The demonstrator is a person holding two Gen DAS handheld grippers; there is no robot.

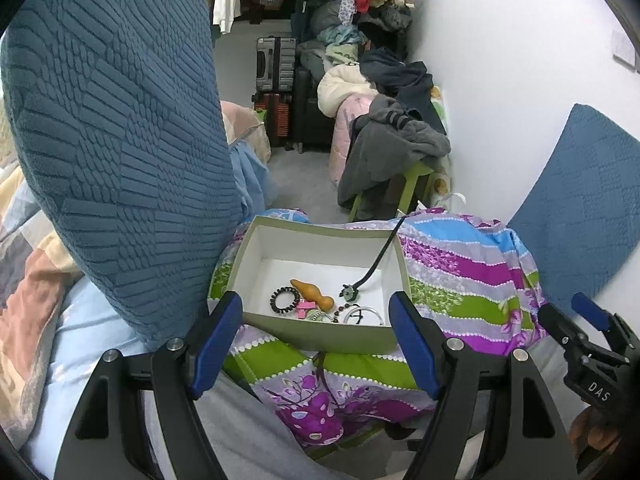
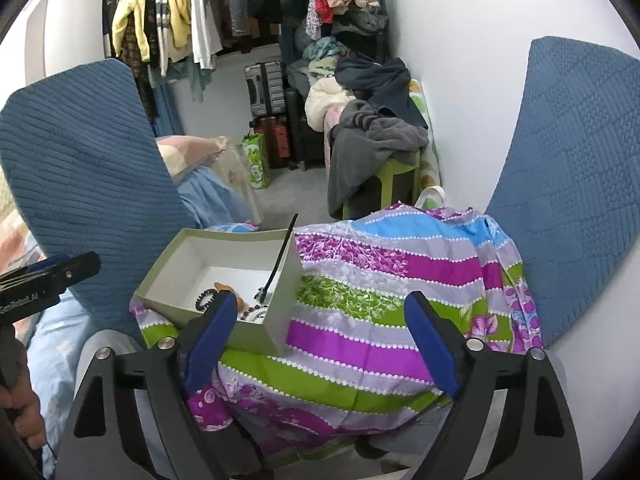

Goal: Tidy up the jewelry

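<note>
A grey-green box (image 1: pixel 320 227) with a white inside sits on a striped purple, green and blue cloth (image 1: pixel 464 280). In it lie a black bead bracelet (image 1: pixel 284 300), an orange gourd-shaped piece (image 1: pixel 312 292), a silver bangle (image 1: pixel 366 316) and a small pendant on a black cord (image 1: pixel 376 264) that hangs over the right wall. My left gripper (image 1: pixel 315 302) is open, and its blue pads frame the box's near wall without pressing it. My right gripper (image 2: pixel 320 302) is open over the cloth (image 2: pixel 380 280), just right of the box (image 2: pixel 224 236), with nothing between its pads.
Blue quilted cushions stand at the left (image 1: pixel 112 140) and against the white wall at the right (image 2: pixel 580 180). Beyond are a green stool piled with clothes (image 2: pixel 376 148), suitcases (image 2: pixel 266 88) and hanging clothes (image 2: pixel 168 12). A hand (image 2: pixel 24 420) holds the left gripper.
</note>
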